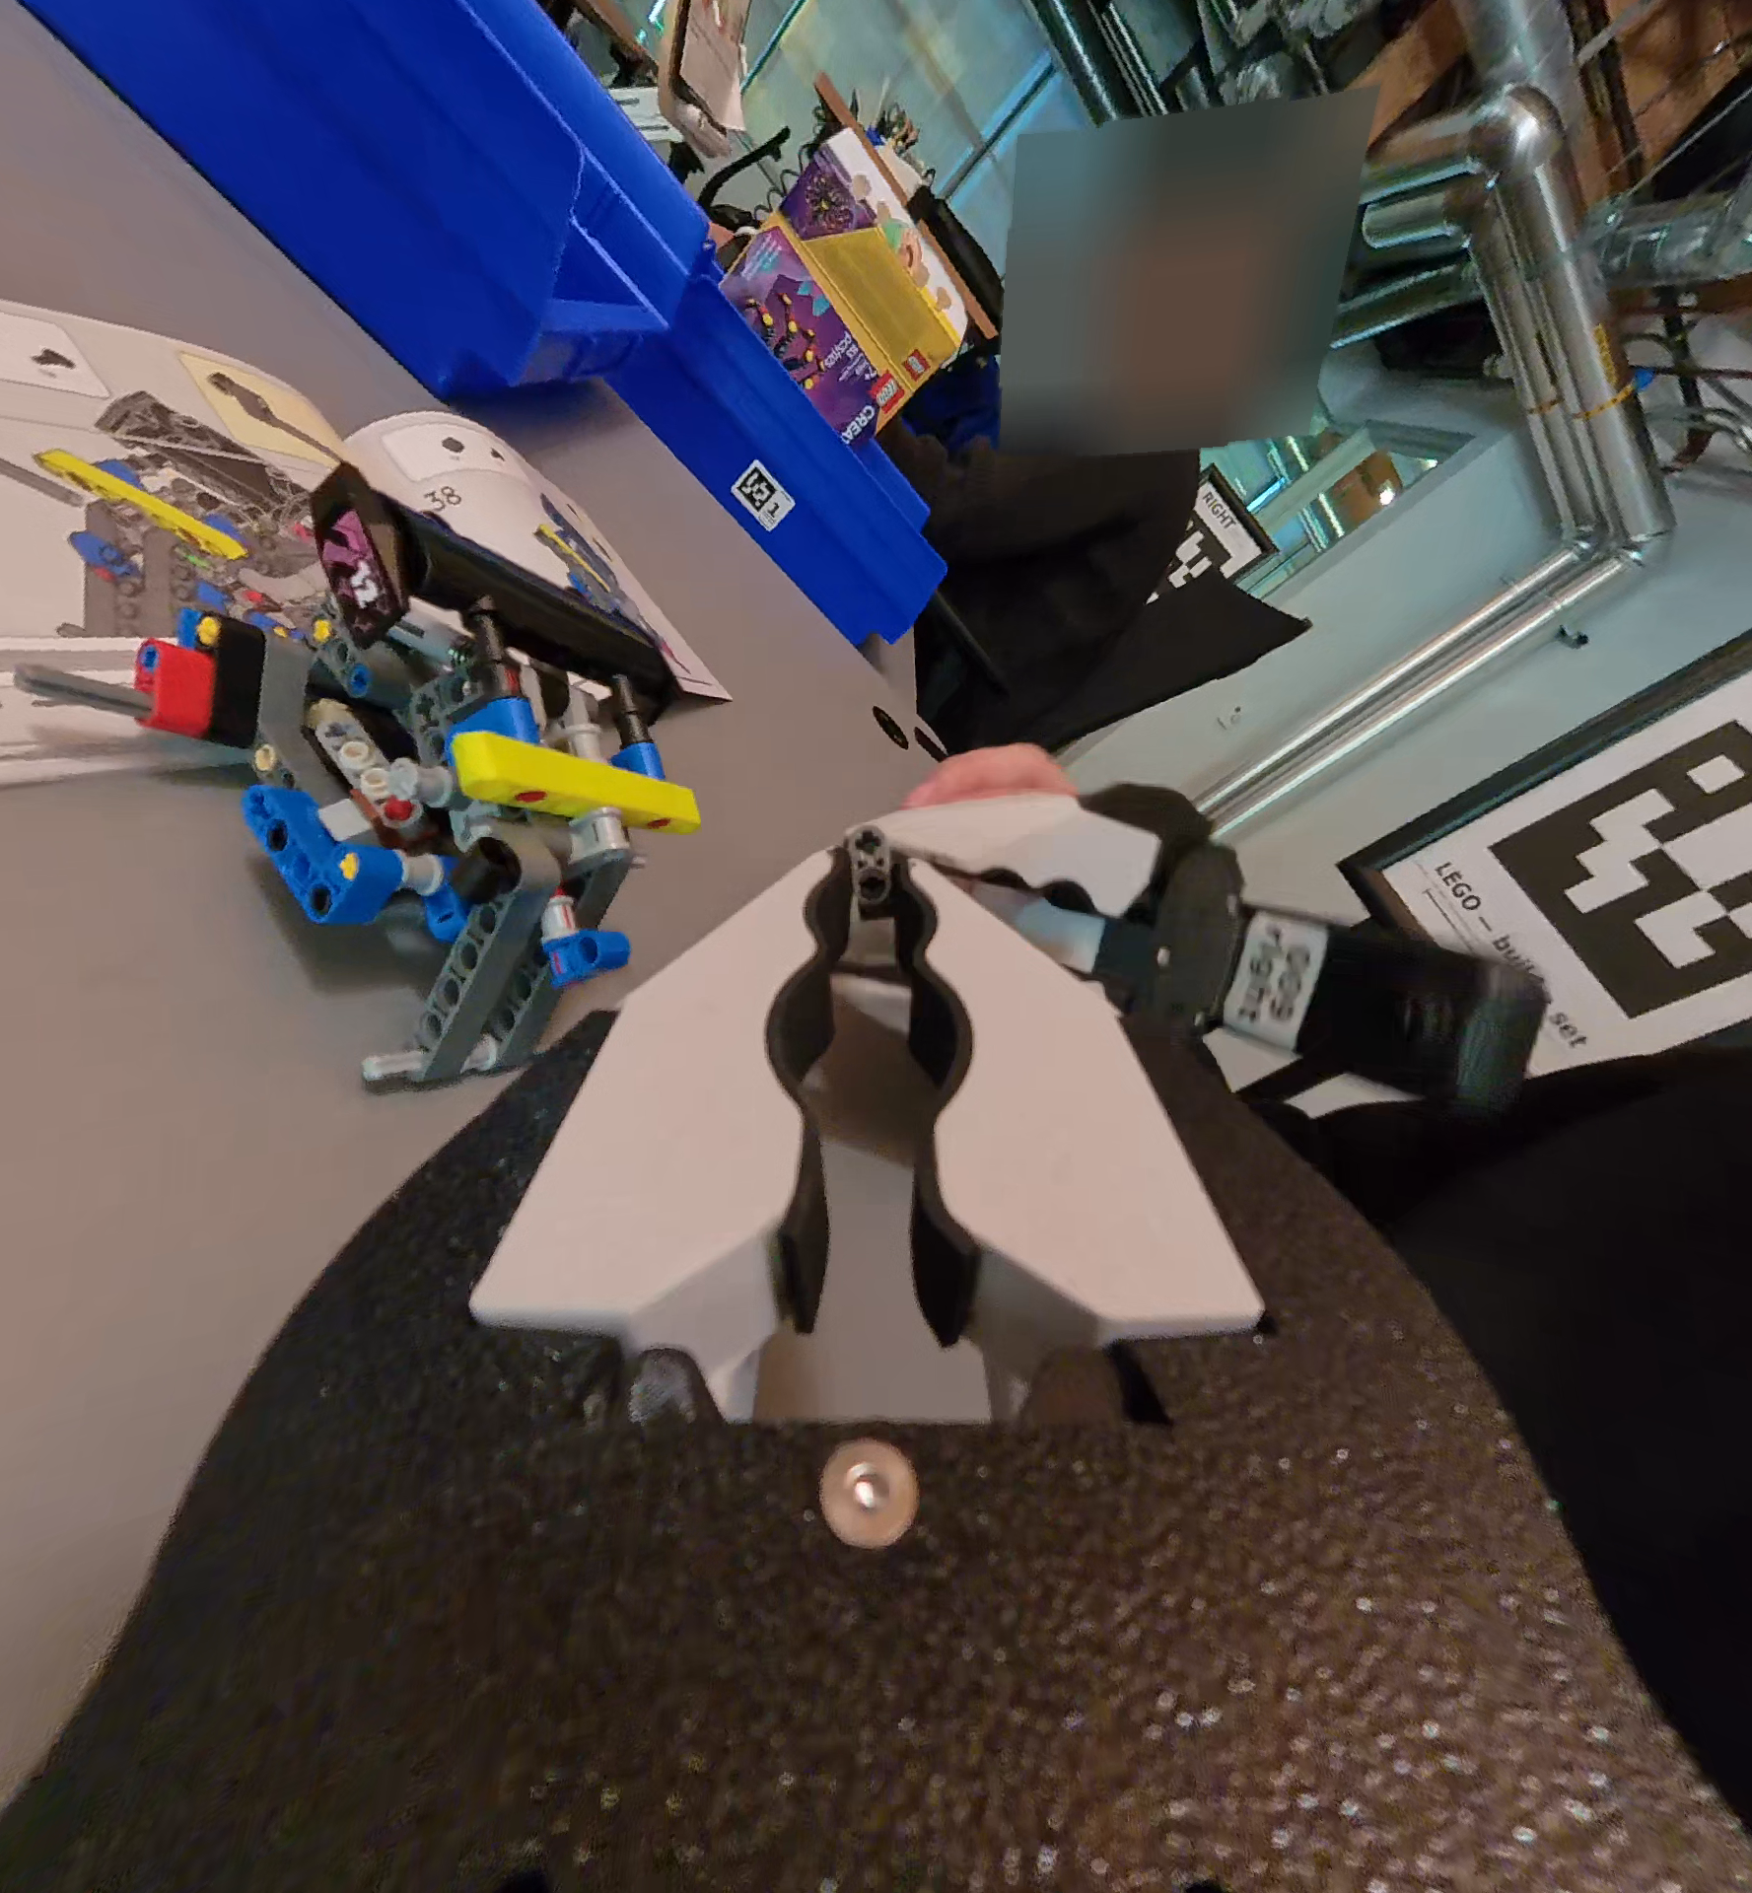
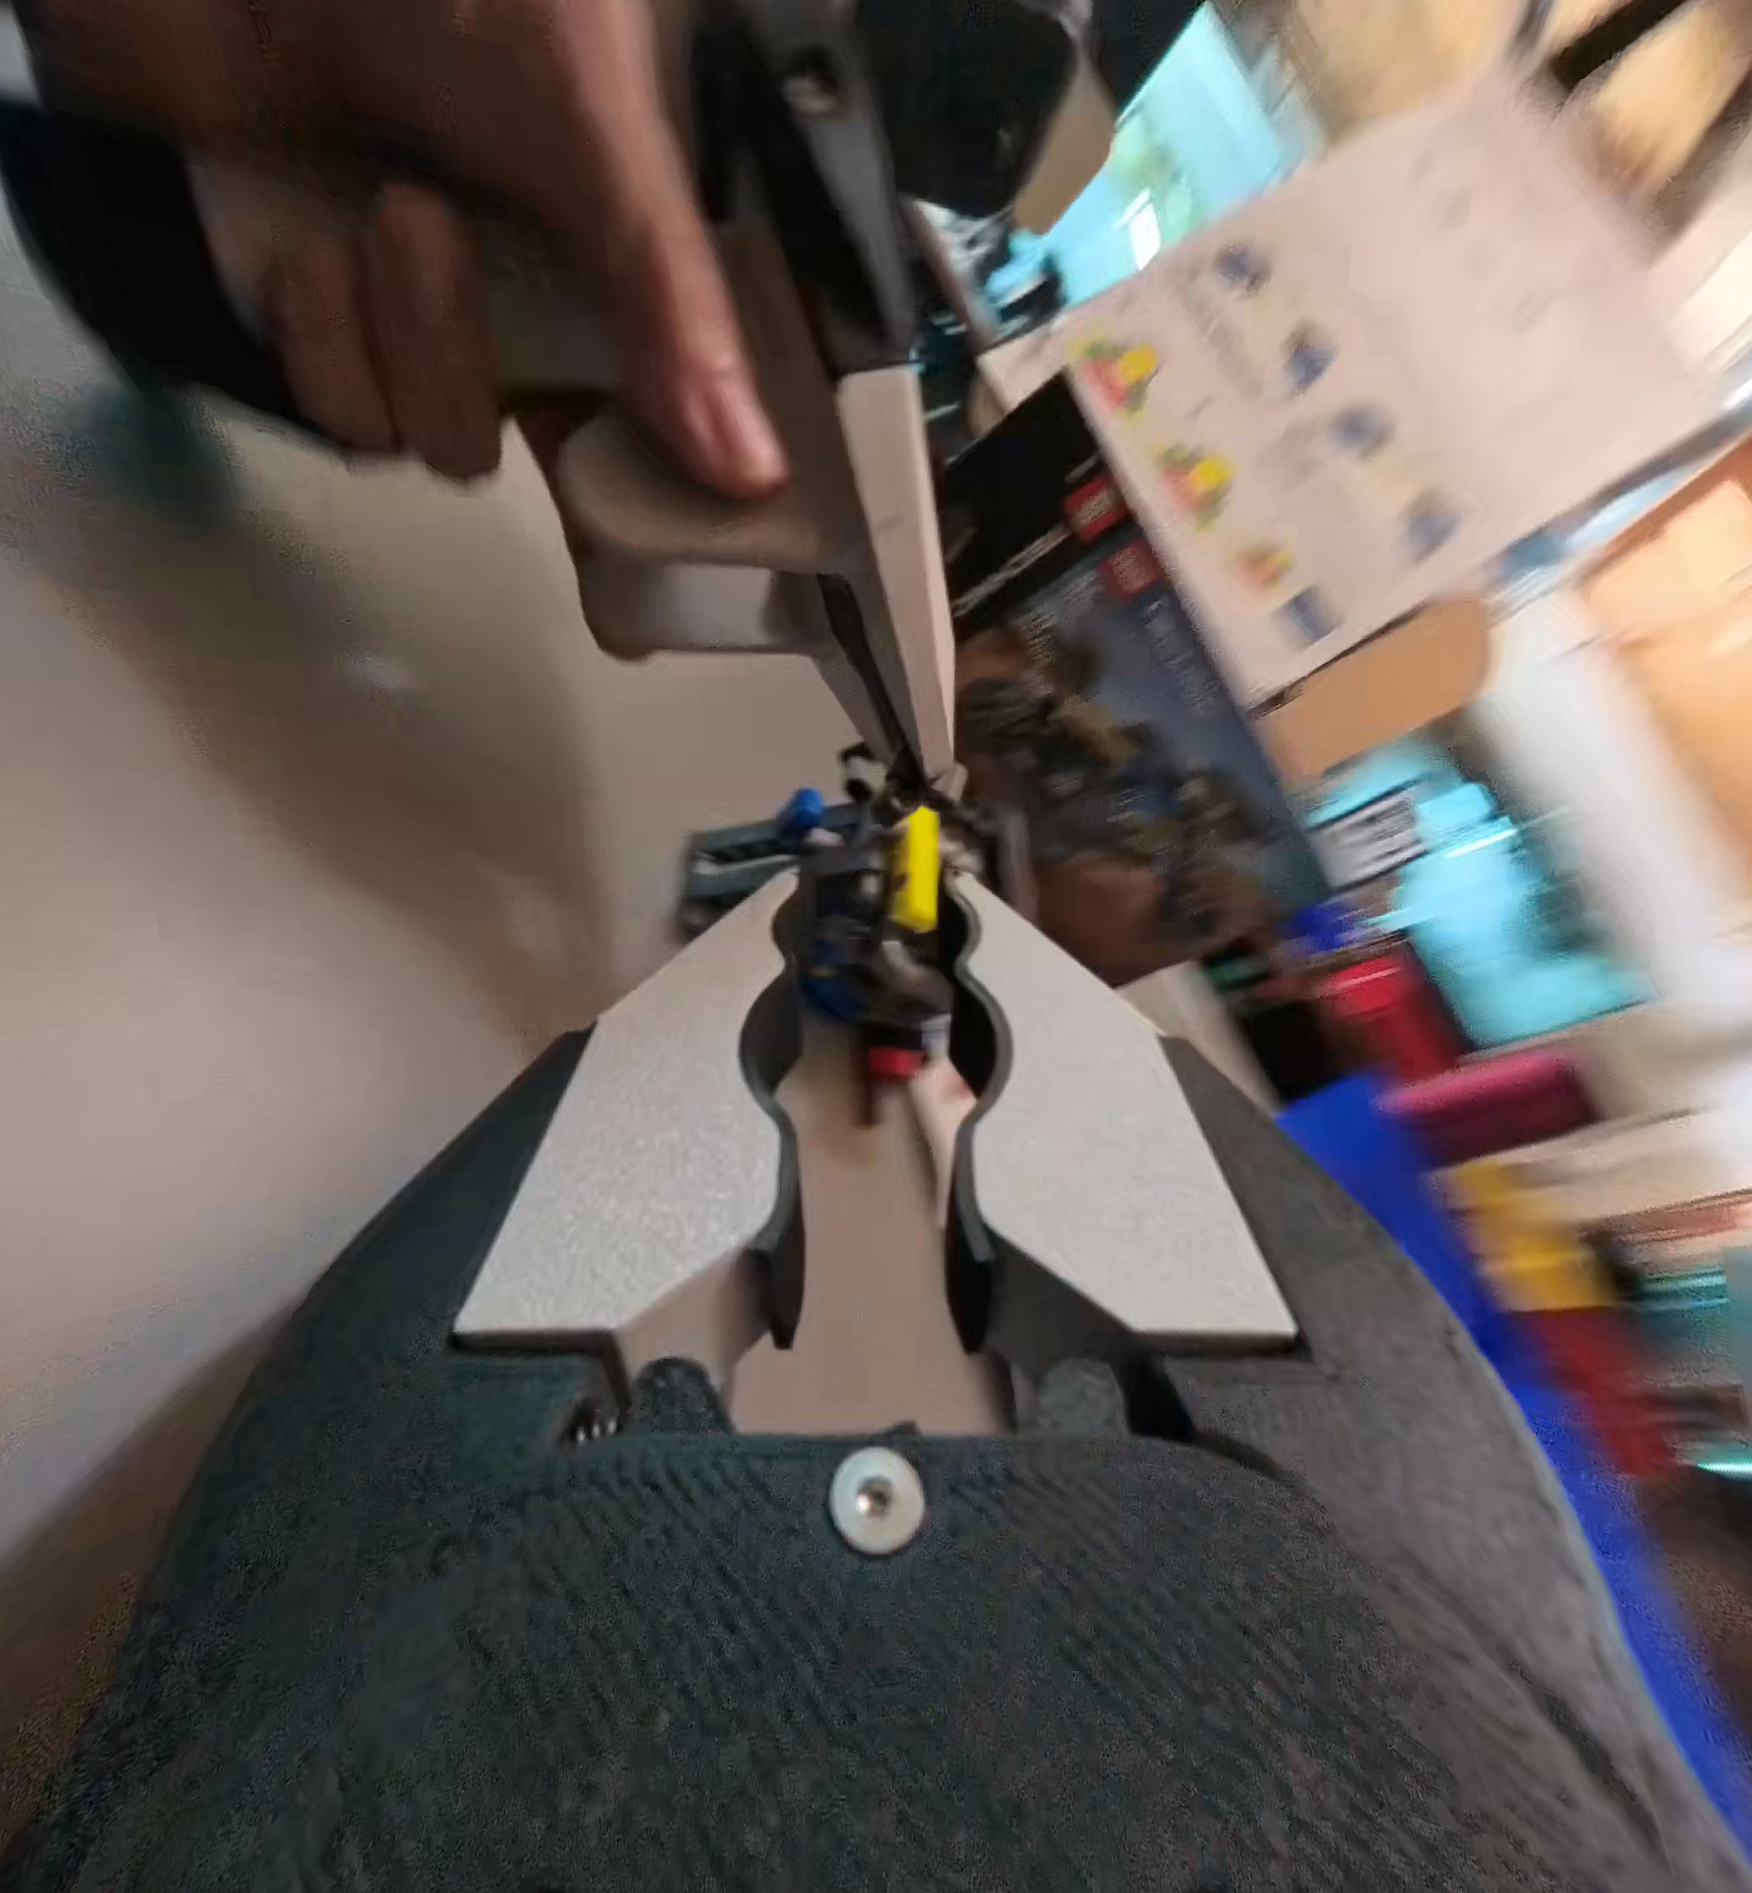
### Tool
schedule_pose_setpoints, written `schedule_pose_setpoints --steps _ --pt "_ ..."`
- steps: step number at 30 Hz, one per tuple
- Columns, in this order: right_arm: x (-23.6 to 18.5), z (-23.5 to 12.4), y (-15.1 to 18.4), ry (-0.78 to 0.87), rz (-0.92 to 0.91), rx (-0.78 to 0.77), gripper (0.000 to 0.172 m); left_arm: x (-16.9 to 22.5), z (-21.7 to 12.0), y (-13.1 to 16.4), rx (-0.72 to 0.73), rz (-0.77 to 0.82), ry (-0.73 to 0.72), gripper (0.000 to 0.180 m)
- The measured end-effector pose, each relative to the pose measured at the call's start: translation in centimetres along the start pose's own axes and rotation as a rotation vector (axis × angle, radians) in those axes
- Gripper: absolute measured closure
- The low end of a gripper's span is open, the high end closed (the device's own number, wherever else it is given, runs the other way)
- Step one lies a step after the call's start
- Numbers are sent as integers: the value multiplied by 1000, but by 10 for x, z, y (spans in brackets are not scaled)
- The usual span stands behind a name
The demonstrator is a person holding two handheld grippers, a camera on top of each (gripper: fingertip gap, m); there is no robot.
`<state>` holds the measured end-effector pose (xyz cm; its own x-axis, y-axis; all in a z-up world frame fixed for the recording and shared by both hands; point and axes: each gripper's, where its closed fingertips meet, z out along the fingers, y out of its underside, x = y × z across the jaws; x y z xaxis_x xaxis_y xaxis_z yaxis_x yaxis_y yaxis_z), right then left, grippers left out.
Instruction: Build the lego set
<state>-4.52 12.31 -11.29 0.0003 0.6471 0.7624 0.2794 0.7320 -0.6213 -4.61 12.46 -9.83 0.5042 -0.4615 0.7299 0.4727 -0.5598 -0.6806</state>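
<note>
My left gripper (image 1: 868, 855) is shut on a small grey connector piece (image 1: 867, 871) with round holes, pinched at the very fingertips above the corner of the grey table (image 1: 83, 1127). My right gripper (image 1: 953, 866) comes in from the right. Its fingertips lie just beside that piece, with a gap between its two fingers, so it is open. In the blurred right wrist view my right gripper (image 2: 866, 901) stands open. A half-built brick model (image 2: 912, 871) with a yellow beam shows farther off through the gap. The left gripper (image 2: 912, 753) reaches down from above, held by a hand (image 2: 441, 205).
The brick model (image 1: 421, 779) lies on the table left of the grippers, partly on an open instruction booklet (image 1: 52, 430). A blue bin (image 1: 441, 184) stands behind it, with toy boxes (image 1: 851, 307) beyond. A framed marker sign (image 1: 1619, 881) is at the right. Less than 4 cm separates the two grippers' tips.
</note>
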Motion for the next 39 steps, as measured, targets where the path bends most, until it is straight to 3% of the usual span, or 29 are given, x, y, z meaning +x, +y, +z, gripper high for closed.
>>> schedule_pose_setpoints --steps 3,5,11,16,22,24,27,29,31,33,35,39 --pt "-7 -3 -8 -193 474 44 142 -4 3 3 -5 -30 -25 176" --pt "1 -3 -9 -175 574 64 148 -4 6 5 -8 -51 -23 175" --pt "0 0 -3 -120 487 25 168 -1 9 6 17 -145 7 176" --pt "5 1 -4 -42 443 38 166 -3 9 4 50 -185 6 176" --pt "4 2 -5 -91 515 44 168 -2 8 3 78 -227 43 176" --pt "4 1 -4 -112 549 45 168 -3 6 4 47 -158 20 176" --pt "4 2 12 -110 588 -51 168 -20 -9 -2 5 177 -224 173" --pt "-1 4 20 -130 581 -107 167 -44 -25 -10 -42 453 -487 155" --pt "-7 9 27 -169 568 -162 167 -55 -29 -13 -91 627 -614 135" --pt "-9 12 26 -194 552 -155 167 -61 -22 -5 -163 669 -630 116" --pt "-8 16 25 -203 561 -153 167 -70 -15 2 -213 693 -651 112" --pt "-7 21 27 -200 536 -165 167 -67 -6 1 -215 742 -639 136"
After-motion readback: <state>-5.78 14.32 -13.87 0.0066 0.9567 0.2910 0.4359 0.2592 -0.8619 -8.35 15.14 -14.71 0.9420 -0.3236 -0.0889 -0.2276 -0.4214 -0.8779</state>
